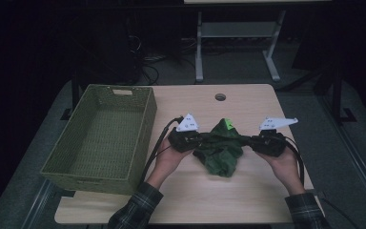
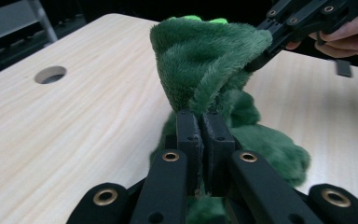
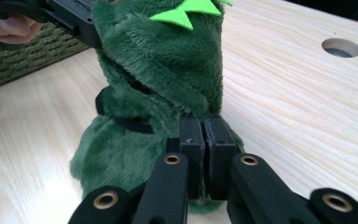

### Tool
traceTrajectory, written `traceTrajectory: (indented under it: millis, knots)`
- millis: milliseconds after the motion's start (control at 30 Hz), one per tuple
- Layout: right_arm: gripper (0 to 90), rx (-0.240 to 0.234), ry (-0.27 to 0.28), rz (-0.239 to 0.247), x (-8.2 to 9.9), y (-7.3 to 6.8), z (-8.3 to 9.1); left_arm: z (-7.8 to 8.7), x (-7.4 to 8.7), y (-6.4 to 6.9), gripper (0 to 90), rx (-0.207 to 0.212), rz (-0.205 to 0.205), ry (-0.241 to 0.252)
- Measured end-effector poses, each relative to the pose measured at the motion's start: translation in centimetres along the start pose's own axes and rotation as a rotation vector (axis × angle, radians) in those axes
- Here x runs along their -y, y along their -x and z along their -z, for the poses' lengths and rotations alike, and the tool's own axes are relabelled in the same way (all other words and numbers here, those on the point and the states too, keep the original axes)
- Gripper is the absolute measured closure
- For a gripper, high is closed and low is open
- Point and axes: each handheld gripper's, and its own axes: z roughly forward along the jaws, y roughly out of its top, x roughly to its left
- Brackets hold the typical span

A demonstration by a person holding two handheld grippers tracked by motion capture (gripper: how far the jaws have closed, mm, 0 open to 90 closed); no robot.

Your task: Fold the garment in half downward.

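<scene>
Between both black claws (image 2: 200,122), fuzzy green plush garment (image 1: 221,148) on pale woodgrain table (image 1: 248,200).

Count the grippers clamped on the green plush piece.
2. The left gripper pinches the green plush piece from its left side, jaws shut on the fabric. The right gripper pinches it from the right side, likewise shut.

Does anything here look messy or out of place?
Only the green plush garment: it is bunched and crumpled on the table, pinched at each side by the left gripper and the right gripper. The basket sits straight at the left.
</scene>
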Motion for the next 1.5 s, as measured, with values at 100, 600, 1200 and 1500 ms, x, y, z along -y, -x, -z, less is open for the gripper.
traceTrajectory:
  millis: [100,600,1200,1500]
  knots:
    - [87.1,-0.001,0.001,0.007,0.7,-0.6,0.2,0.0,0.7,0.8,86.6,0.011,-0.017,-0.009]
    - [86.8,-0.071,-0.066,0.039,3.7,-3.7,0.0,0.0,4.4,3.1,86.7,0.08,-0.019,-0.062]
    - [86.8,-0.144,-0.219,0.055,6.2,-5.0,-2.0,-1.1,7.8,4.5,87.0,0.15,-0.021,-0.196]
    - [82.8,-0.137,-0.242,0.059,6.7,-5.0,-2.6,-1.5,8.0,4.7,84.9,0.136,-0.041,-0.221]
